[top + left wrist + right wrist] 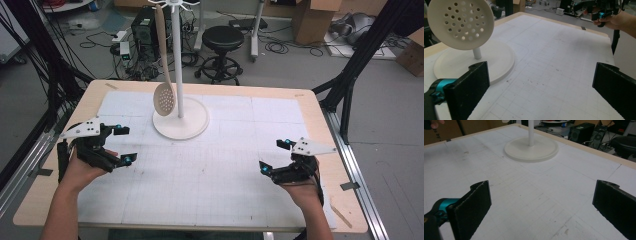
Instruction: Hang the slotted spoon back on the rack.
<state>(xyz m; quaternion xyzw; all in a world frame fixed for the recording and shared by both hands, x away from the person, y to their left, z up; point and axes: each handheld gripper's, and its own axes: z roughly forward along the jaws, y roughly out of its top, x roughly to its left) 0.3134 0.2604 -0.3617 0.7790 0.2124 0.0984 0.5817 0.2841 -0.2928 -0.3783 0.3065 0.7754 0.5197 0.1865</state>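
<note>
the cream perforated skimmer spoon (164, 98) hangs from the white round-based stand (181, 122) at the table's far middle. the left gripper (123, 145) and right gripper (272, 156) rest wide open and empty, well apart on the white grid mat (210, 170)

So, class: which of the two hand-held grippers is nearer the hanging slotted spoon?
The left hand-held gripper: the slotted spoon hangs on its side of the stand; the right hand-held gripper sits farther away.
</note>
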